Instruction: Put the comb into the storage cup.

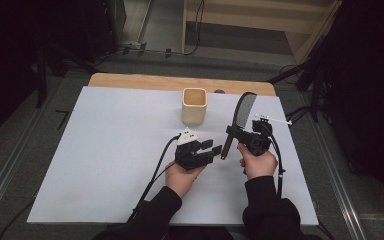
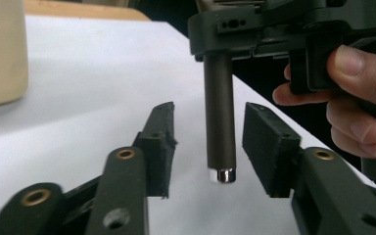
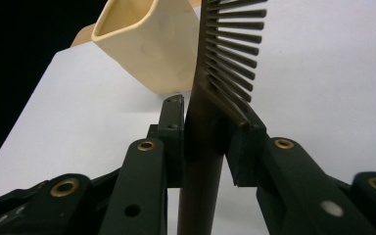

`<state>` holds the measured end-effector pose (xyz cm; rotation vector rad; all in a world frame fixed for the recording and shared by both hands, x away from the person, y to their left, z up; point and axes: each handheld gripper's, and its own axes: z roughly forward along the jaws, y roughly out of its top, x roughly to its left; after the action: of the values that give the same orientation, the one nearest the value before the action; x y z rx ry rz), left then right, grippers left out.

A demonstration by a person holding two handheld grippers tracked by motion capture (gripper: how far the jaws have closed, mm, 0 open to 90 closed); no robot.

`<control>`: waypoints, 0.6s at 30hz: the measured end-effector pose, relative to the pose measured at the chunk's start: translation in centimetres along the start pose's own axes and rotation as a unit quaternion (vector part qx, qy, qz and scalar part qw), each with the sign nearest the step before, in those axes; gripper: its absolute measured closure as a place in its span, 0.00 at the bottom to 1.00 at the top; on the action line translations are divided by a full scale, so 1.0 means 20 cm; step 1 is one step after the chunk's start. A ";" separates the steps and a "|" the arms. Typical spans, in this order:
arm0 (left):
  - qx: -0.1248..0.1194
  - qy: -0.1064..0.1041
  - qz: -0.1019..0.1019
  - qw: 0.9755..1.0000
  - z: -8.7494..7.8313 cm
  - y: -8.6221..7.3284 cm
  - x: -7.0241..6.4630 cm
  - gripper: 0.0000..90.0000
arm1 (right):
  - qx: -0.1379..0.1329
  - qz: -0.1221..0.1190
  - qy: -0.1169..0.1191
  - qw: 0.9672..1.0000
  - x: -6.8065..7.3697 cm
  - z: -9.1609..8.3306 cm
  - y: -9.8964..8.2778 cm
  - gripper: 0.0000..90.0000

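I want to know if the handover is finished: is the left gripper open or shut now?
Open. The left gripper has its fingers apart on both sides of the brush handle, not touching it.

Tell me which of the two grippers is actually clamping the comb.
The right gripper: its pads press the comb at the handle's top. The left gripper stands open around the handle's end.

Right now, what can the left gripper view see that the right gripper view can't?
The left gripper view alone catches the dark slotted spatula's silver-tipped handle end between the left claw's open pads, plus the person's fingers around the right claw's body. The right gripper view alone catches the spatula's slotted head. Both share the cream square cup and the white table sheet.
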<state>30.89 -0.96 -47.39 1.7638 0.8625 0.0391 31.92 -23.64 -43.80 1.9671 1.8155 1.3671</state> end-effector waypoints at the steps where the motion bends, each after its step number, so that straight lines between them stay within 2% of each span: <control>1: 0.004 0.000 -0.001 1.000 -0.01 0.00 0.01 0.61 | 0.000 -0.001 0.000 1.000 0.00 0.00 0.00 0.78; 7: 0.023 -0.007 -0.008 1.000 -0.04 0.01 0.03 0.57 | 0.001 -0.010 -0.004 1.000 0.00 0.01 0.00 0.78; 14: 0.057 -0.004 0.003 0.998 -0.07 0.01 0.05 0.53 | 0.001 -0.015 -0.005 1.000 0.01 0.01 0.00 0.78; 18: 0.080 -0.004 0.003 0.997 -0.08 0.01 0.06 0.51 | 0.002 -0.014 -0.005 1.000 0.01 0.01 -0.01 0.78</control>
<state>31.19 1.08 -47.10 1.9156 0.8742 -0.0339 31.91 -23.41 -43.86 1.9396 1.8368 1.3441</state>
